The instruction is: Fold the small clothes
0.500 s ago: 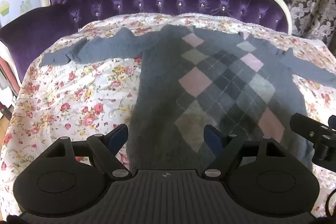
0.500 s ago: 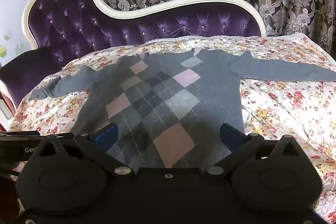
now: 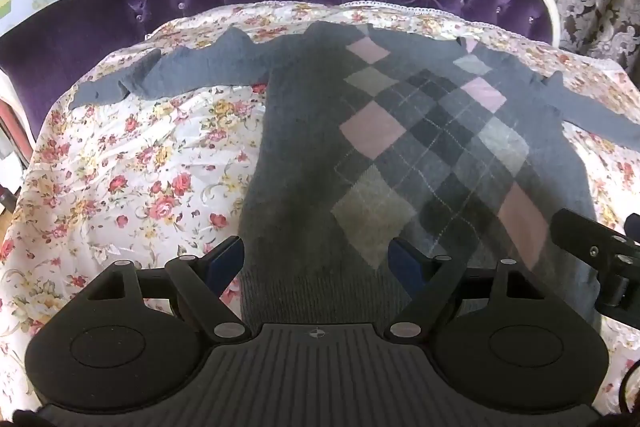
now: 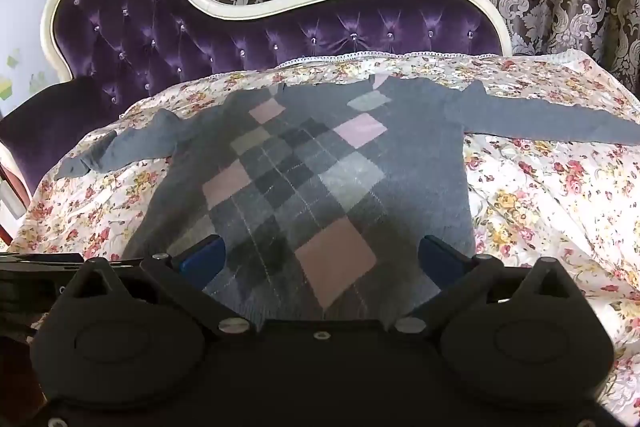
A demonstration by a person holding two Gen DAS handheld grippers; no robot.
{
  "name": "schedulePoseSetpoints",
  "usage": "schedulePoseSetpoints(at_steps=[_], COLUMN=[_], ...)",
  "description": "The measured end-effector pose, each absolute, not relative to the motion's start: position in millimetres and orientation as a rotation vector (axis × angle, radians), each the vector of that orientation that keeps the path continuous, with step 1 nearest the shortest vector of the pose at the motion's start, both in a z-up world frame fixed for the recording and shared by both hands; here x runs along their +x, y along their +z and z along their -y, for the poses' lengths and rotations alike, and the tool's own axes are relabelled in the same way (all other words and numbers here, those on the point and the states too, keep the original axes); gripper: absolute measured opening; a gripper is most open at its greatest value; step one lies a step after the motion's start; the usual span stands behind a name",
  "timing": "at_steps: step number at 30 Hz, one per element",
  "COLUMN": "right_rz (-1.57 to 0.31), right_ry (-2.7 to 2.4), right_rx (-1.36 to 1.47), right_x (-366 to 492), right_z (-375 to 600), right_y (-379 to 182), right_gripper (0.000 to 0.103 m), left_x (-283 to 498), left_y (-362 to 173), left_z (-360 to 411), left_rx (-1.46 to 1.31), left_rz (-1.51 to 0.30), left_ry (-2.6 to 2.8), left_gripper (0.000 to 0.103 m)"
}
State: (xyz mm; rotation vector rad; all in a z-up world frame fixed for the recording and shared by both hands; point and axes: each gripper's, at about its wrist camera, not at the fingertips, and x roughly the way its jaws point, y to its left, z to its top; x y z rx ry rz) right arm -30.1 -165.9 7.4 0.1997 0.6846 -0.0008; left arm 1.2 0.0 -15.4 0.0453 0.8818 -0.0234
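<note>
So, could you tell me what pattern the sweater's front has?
The sweater has a grey argyle diamond pattern with pink and pale grey diamonds, clearest in the right wrist view.

Grey sweater [image 4: 320, 163] with pink-grey argyle, floral sheet [image 4: 540, 195], purple tufted sofa [image 4: 240, 39]

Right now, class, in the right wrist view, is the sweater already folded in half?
No, the sweater lies flat on the floral sheet with both sleeves spread outward.
</note>
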Motion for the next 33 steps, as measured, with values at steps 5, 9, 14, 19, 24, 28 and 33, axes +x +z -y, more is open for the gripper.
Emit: schedulePoseSetpoints(at_steps=[5, 9, 14, 19, 24, 28, 33], right_rz=[-0.688, -0.689, -0.693, -0.695, -0.696, -0.700, -0.703], right_ry=[0.000, 0.002, 0.008, 0.007, 0.007, 0.009, 0.012], right_rx=[0.200, 0.201, 0.204, 0.204, 0.205, 0.207, 0.213], right_x=[-30.4, -30.4, -30.1, -29.3, -29.5, -28.7, -28.4], right_z=[165.3, 164.7, 163.5, 163.0, 163.0, 162.5, 163.0], right_y=[6.8, 5.8, 4.2, 5.1, 4.7, 5.1, 4.6], right_gripper=[0.102, 0.102, 0.102, 0.102, 0.102, 0.102, 0.102], left_x=[1.6, 2.9, 3.8, 4.5, 4.6, 4.5, 4.4], left_y=[-16.1, -16.4, -16.8, -16.6, -16.9, -17.0, -17.5], left_z=[0.6, 0.0, -1.0, 0.2, 1.2, 1.5, 2.4], left_rx=[0.042, 0.038, 0.033, 0.033, 0.035, 0.035, 0.035], left_rz=[-0.887, -0.895, -0.901, -0.906, -0.906, -0.908, -0.909], left_ry=[-0.021, -0.019, -0.018, -0.020, -0.020, -0.021, -0.020], left_gripper=[0.078, 0.078, 0.078, 0.078, 0.078, 0.078, 0.078])
